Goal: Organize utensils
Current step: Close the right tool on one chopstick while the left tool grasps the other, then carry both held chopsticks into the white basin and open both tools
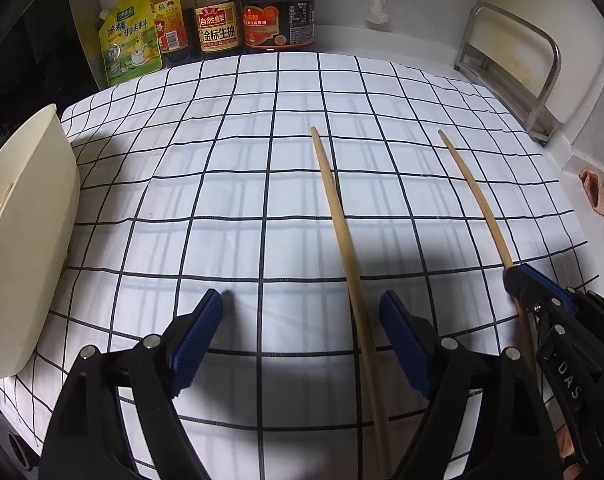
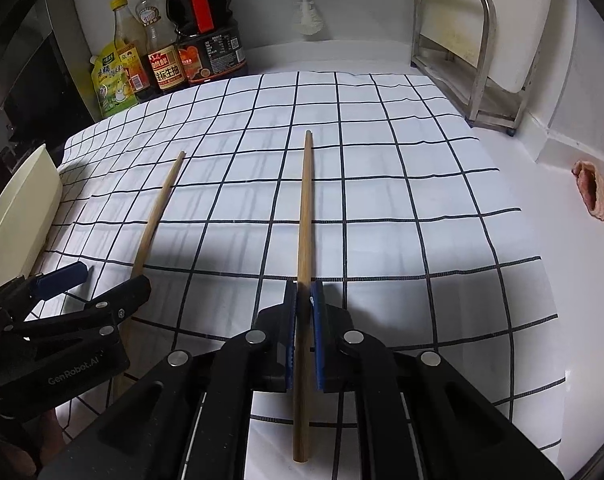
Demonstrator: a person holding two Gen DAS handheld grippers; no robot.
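Chopsticks aren't sorted yet. Right gripper pinches one chopstick; left gripper is spread around the other chopstick, not gripping. Cream holder waits at the checked cloth's left edge.

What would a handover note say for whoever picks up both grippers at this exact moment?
Right gripper: shut on one chopstick, gripping near its thick end, tip pointing toward the sauce bottles.
Left gripper: open, straddling the second chopstick without pressing it.
Both chopsticks lie over the checked cloth. A cream container stands at the cloth's left edge.
Done: one chopstick gripped.
Left: close on the second, then probably move both to the container.
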